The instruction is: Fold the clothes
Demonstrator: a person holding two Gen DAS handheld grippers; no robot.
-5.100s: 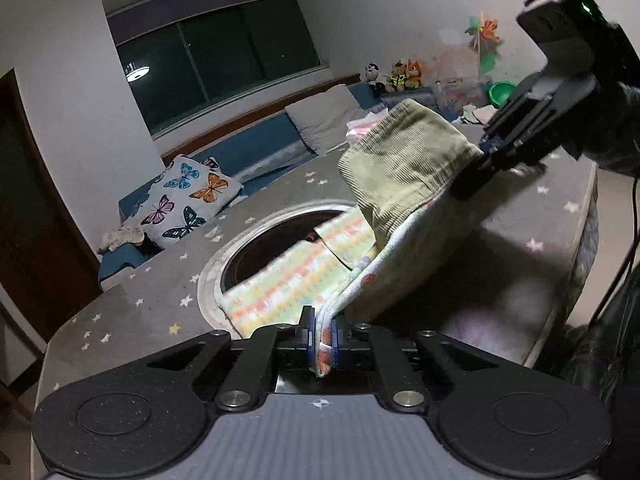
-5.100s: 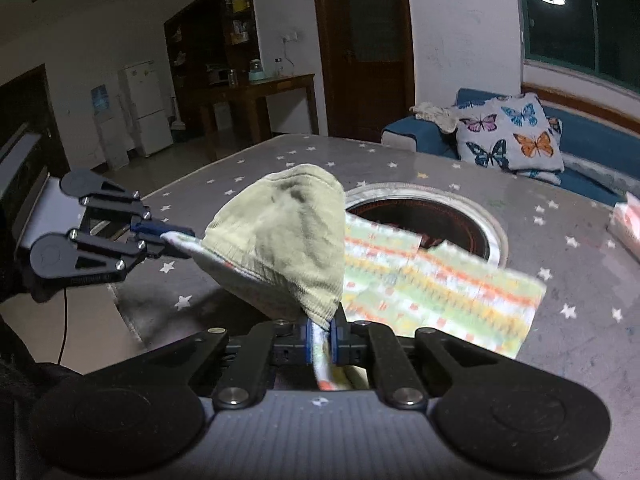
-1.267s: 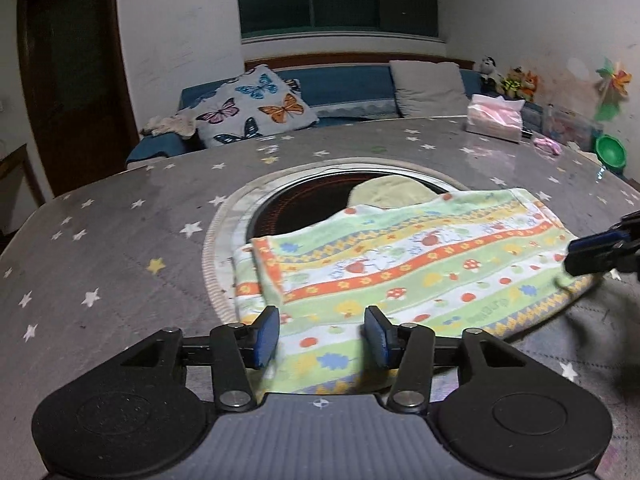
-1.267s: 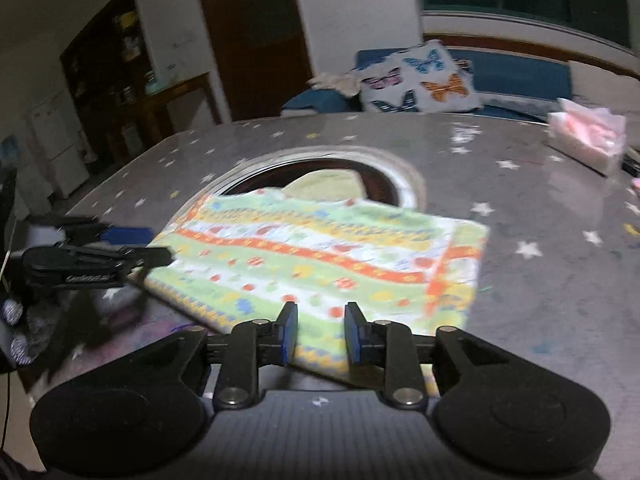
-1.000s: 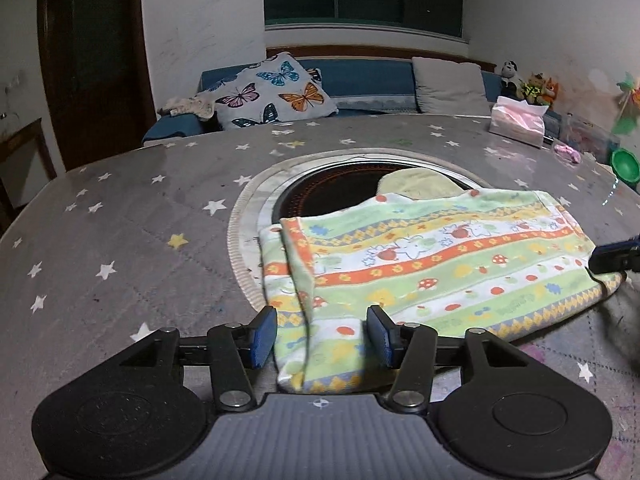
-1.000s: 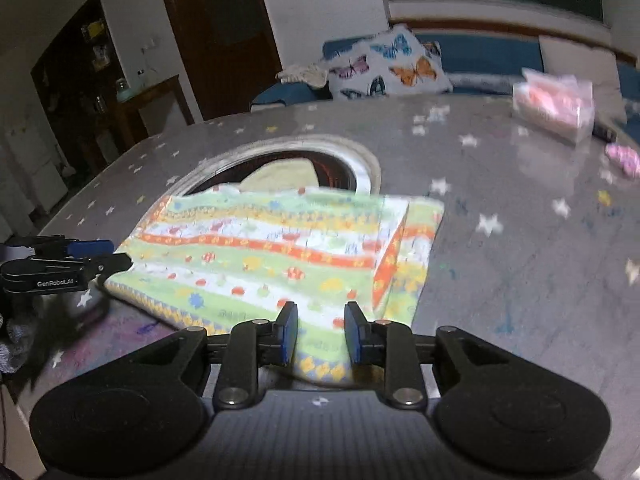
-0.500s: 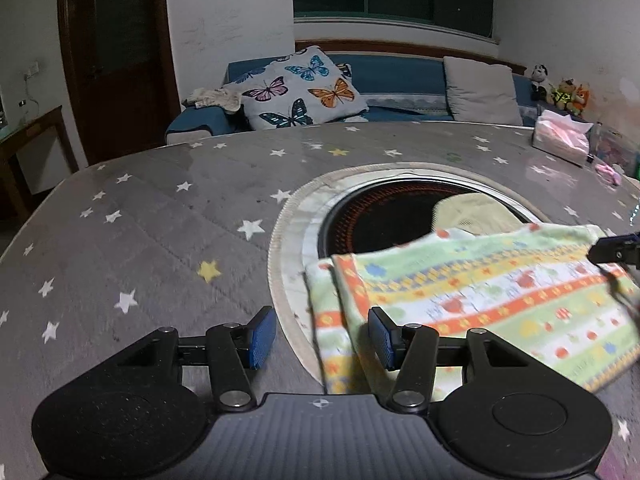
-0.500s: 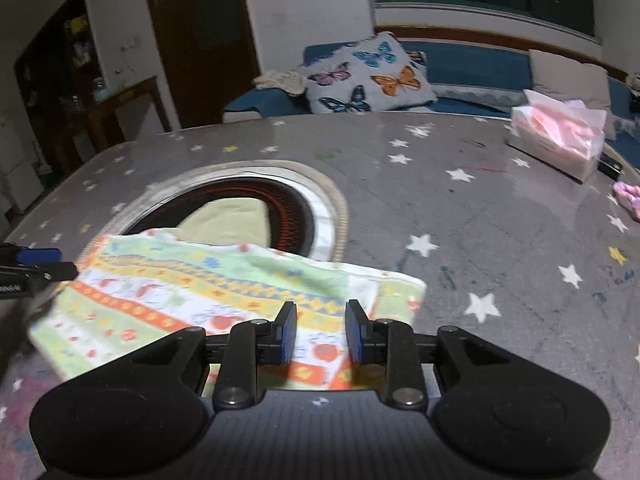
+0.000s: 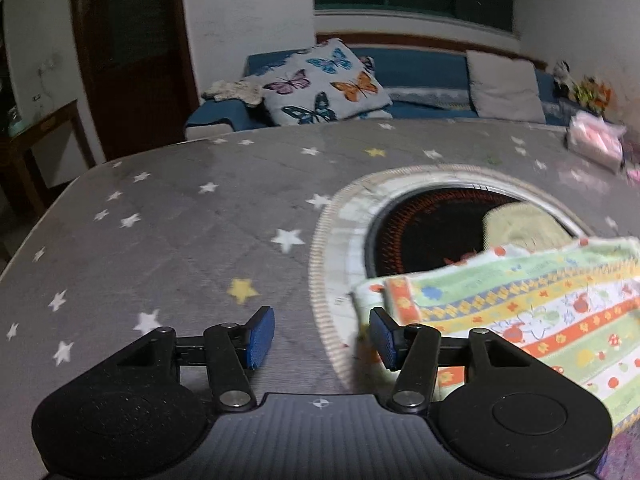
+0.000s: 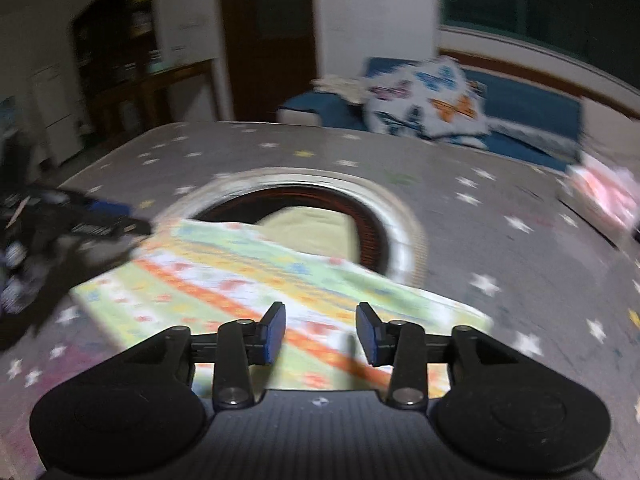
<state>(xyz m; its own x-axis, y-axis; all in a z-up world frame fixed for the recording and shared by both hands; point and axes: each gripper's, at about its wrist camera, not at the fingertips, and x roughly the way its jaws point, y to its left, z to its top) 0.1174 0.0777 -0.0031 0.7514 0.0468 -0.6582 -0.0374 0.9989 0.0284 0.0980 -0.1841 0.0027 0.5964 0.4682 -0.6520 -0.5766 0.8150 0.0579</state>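
Right-wrist view is blurred; the striped cloth (image 9: 520, 316) runs off-frame right — lying right of the spread, empty left claw (image 9: 321, 338), under the gaping right claw (image 10: 321, 334).

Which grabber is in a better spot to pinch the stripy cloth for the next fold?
Probably the right gripper: it is open, and the striped cloth lies straight ahead between its fingers. The left gripper is open too, but mostly over bare table, with the cloth's corner off by one finger.
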